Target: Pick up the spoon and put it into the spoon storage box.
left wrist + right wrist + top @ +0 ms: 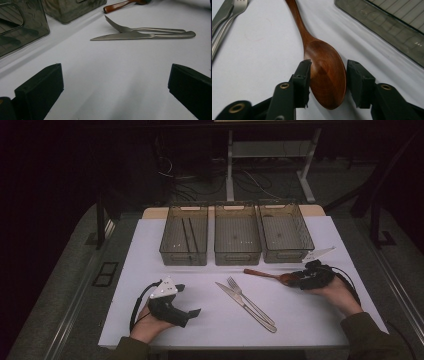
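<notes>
The right hand-held gripper (pixel 328 75) lay low on the white surface (pixel 200 320), at its right side, with the bowl of a wooden spoon (pixel 325 67) between its jaws. In the right gripper view the left pad met the rim of the bowl, and the right pad sat against the other rim or just off it; I could not tell which. The jaws stood partly closed around the bowl. The spoon (pixel 267 274) lay flat on the surface, its handle pointing away from the gripper toward the middle of the surface, just in front of the three clear bins (pixel 237 234).

The left hand-held gripper (pixel 187 307) rested on the surface at the near left, held in the person's left hand (pixel 150 322). Its jaws stood wide apart with nothing between them, as the left gripper view showed.

A metal fork (pixel 250 300) and a knife (pixel 240 302) lay side by side, touching, in the middle of the surface between the two grippers. The left bin held two dark thin sticks (pixel 189 236).
</notes>
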### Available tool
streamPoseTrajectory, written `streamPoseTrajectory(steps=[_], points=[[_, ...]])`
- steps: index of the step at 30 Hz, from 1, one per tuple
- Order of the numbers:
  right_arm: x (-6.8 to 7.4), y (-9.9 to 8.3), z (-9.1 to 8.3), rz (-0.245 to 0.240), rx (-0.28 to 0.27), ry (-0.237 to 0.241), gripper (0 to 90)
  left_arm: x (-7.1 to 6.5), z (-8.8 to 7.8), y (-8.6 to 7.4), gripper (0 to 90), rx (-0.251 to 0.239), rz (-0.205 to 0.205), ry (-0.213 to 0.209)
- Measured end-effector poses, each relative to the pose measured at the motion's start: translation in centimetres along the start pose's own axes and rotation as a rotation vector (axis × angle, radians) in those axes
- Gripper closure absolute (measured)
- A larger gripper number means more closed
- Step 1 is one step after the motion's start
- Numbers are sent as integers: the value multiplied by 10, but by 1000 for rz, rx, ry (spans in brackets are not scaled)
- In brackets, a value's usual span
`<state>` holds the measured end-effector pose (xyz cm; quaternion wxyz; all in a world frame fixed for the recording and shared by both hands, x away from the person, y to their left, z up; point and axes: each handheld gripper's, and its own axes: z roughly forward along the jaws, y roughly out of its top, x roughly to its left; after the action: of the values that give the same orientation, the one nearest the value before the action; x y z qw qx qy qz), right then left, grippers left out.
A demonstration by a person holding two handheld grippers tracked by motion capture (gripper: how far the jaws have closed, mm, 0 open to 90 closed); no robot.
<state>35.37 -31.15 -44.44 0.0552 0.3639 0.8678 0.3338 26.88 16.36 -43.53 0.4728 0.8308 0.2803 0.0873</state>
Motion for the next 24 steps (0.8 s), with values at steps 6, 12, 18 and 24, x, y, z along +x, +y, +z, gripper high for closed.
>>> streamPoseTrajectory(steps=[6,12,18,24], points=[[1,0,0,-16,5,16,620,0,0,0,0,0,0,-2],[2,0,-1,-22,5,21,658,0,0,0,0,0,1,-3],[2,-1,-2,-24,9,25,697,-1,0,0,0,3,3,-3],[3,0,-2,-25,14,32,729,-1,0,0,0,3,4,-4]])
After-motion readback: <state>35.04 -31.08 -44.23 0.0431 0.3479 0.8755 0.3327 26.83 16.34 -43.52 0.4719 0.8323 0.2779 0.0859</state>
